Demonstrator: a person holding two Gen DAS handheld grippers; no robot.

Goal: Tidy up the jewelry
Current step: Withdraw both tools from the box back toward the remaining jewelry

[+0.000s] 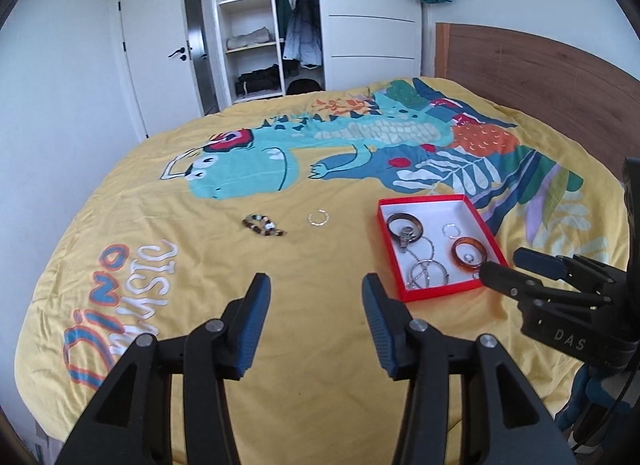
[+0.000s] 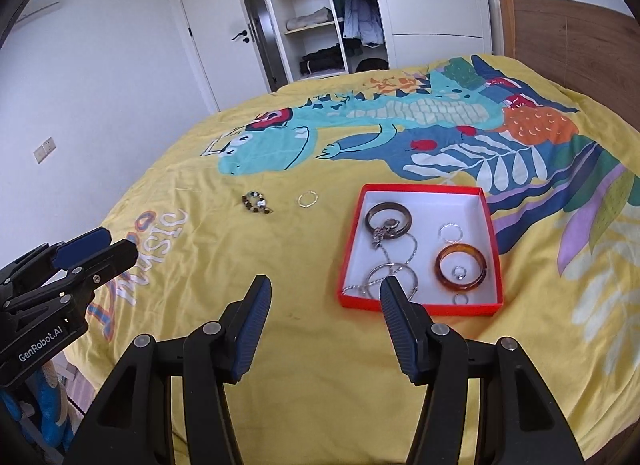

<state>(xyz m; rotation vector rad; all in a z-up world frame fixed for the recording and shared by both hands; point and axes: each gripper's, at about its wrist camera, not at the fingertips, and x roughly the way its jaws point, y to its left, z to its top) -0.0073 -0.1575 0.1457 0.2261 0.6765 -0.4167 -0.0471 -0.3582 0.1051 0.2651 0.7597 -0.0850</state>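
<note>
A red box with a white inside lies on the yellow bedspread. It holds a dark bangle, an amber bangle, silver hoops, small rings and a chain. A beaded bracelet and a silver hoop lie on the cover left of the box. My left gripper is open and empty, above the cover in front of those two. My right gripper is open and empty at the box's near left corner; it also shows in the left wrist view.
The bedspread has a dinosaur print and covers the whole bed. A wooden headboard stands at the right. An open wardrobe and a white door are beyond the bed's far edge.
</note>
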